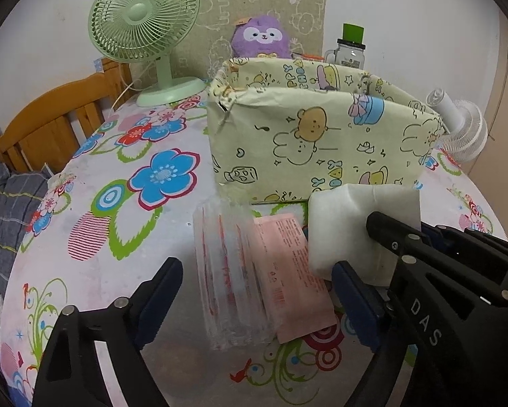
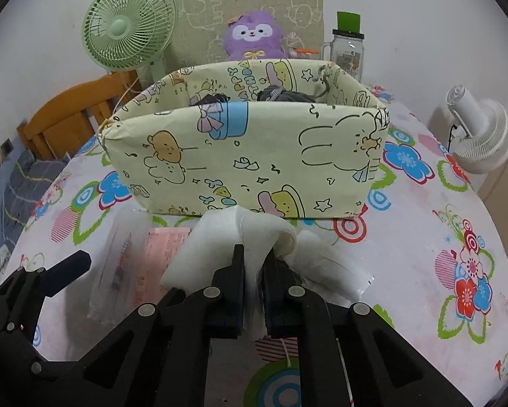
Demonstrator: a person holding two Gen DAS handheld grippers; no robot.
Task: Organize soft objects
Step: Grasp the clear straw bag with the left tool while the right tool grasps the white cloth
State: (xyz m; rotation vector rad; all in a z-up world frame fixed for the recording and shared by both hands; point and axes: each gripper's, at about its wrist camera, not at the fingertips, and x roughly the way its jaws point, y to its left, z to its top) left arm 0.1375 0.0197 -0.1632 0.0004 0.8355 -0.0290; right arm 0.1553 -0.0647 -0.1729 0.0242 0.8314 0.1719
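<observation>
Right gripper (image 2: 254, 271) pinching white soft pack (image 2: 220, 237) just in front of fabric bin (image 2: 247, 156); left gripper (image 1: 257, 291) wide, empty, straddling clear sleeve (image 1: 226, 271) w/ pink packet (image 1: 287, 271), long axes toward bin.

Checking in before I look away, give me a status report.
Right gripper shut on white pack. Left gripper open over pink pack. Storage box directly ahead.

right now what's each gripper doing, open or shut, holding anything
left gripper: open, holding nothing, a pink packet between its jaws.
right gripper: shut on the white soft pack.
</observation>
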